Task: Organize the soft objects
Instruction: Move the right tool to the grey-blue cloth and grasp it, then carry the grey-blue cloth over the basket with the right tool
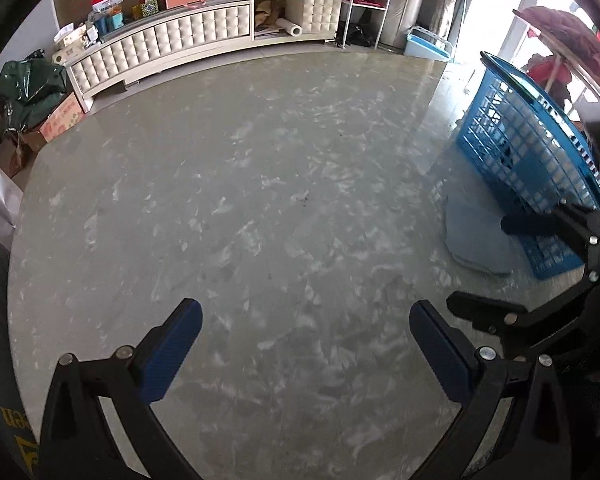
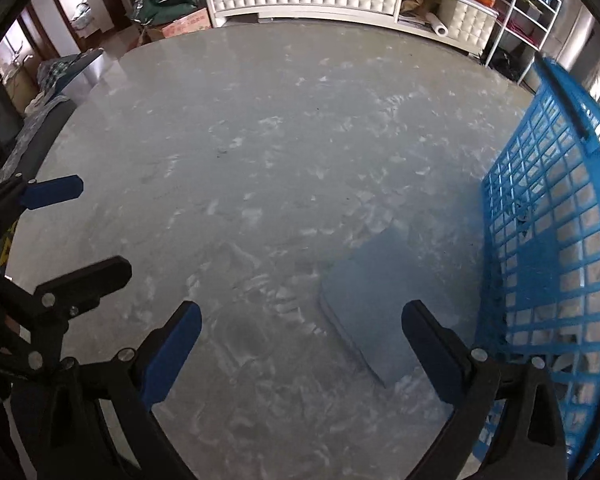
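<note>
On the marble tabletop [image 2: 260, 140], a single folded blue-grey cloth [image 2: 374, 320] lies flat, touching or just beside the near wall of one blue lattice basket [image 2: 548, 264]. Seen from the right wrist, the cloth sits ahead and slightly to the right of the right gripper [image 2: 300, 354], and its near corner falls between the two spread fingers. Its long axis runs diagonally, from the near corner by the right finger up and away toward the basket's far end. The right gripper stands wide open and holds nothing.

From the left wrist, the same cloth [image 1: 478, 236] appears far to the right, with the right gripper [image 1: 488, 264] in front of it. The left gripper [image 1: 306, 346] is likewise wide open and empty, over bare tabletop [image 1: 260, 184], well apart from the cloth.

The right hand's tool is judged the nearer by a clear margin, so a pickup would fall to it. Lifting the cloth into the basket would call for a short reach forward and rightward, the fingers closing across the cloth's near edge.

Count: one cloth, one basket [image 1: 528, 148], two grippers. Whether the basket already holds anything soft cannot be told through the lattice.
</note>
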### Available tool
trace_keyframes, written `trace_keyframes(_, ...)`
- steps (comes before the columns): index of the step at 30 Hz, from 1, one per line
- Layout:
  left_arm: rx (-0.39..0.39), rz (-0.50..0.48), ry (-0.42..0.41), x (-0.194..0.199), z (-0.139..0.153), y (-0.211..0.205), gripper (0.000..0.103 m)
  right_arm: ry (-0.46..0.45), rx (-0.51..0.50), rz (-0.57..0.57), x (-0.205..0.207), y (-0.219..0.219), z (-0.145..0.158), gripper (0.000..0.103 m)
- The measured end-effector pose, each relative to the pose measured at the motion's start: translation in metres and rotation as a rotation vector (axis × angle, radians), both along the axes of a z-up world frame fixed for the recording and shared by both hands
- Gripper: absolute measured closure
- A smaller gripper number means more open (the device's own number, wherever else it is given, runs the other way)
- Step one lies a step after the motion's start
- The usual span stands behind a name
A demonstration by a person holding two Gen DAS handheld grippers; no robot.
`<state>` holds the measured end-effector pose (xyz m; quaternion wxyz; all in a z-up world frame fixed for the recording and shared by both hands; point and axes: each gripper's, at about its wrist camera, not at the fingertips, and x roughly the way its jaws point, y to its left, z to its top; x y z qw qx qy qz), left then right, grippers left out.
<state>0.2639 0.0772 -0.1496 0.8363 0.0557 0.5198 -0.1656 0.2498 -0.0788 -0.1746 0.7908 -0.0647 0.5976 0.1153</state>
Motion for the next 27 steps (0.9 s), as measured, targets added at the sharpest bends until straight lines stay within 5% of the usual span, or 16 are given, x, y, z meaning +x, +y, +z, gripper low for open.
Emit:
trace_keyframes(6, 0.037, -0.002, -0.010, 0.015, -0.012, -0.012, 0.000, 0.012, -0.012, -0.064, 0.011, -0.009, -0.018, 0.011)
trace_keyframes(16, 0.015, -0.005, 0.012, 0.023, -0.029, -0.018, 0.000, 0.016, -0.067, -0.094, 0.014, -0.013, -0.031, 0.059)
trace_keyframes(27, -0.003, -0.014, 0.020, 0.020, -0.032, -0.022, 0.000, -0.008, -0.079, -0.041, -0.004, -0.007, -0.030, 0.090)
